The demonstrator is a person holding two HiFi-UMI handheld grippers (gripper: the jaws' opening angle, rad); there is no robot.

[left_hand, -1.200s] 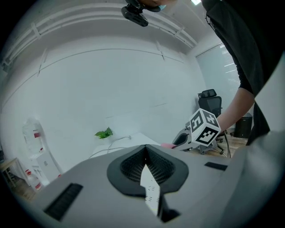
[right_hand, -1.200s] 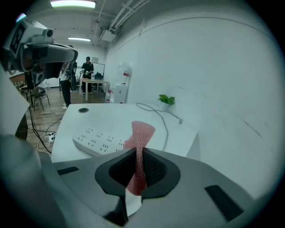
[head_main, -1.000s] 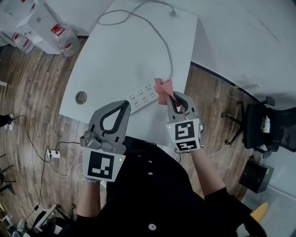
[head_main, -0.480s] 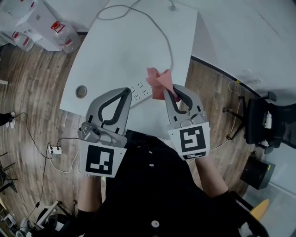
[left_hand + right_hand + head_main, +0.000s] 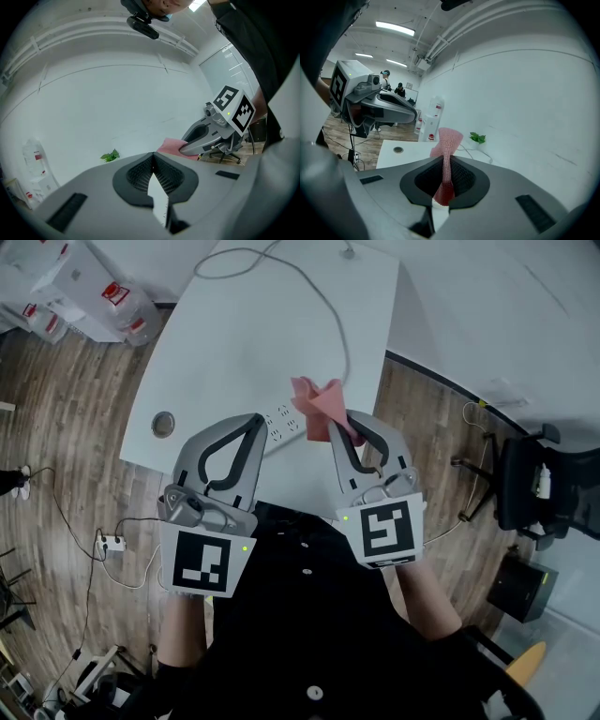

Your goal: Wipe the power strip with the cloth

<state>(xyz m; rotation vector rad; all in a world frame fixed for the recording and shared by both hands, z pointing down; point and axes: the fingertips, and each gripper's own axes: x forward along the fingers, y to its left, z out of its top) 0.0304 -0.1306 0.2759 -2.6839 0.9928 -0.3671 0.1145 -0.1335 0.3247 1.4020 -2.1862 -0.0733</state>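
A white power strip (image 5: pixel 284 421) lies on the white table (image 5: pixel 244 343) near its front edge, partly hidden by the grippers. Its grey cable (image 5: pixel 328 315) runs to the far end of the table. My right gripper (image 5: pixel 339 418) is shut on a pink cloth (image 5: pixel 316 401), which it holds in the air over the strip's right end. In the right gripper view the cloth (image 5: pixel 448 140) stands up from between the jaws of that gripper (image 5: pixel 446 161). My left gripper (image 5: pixel 255 422) hovers over the strip's left part. Its jaws (image 5: pixel 152 155) are shut with nothing between them.
A round cable hole (image 5: pixel 163 424) sits at the table's left edge. White boxes and bottles (image 5: pixel 84 287) stand on the wooden floor at the far left. An office chair (image 5: pixel 534 493) is at the right. A second power strip (image 5: pixel 111 546) lies on the floor.
The right gripper has risen off the power strip with the cloth. Both grippers sit nearer the camera than a second ago; the last half second shows little movement.
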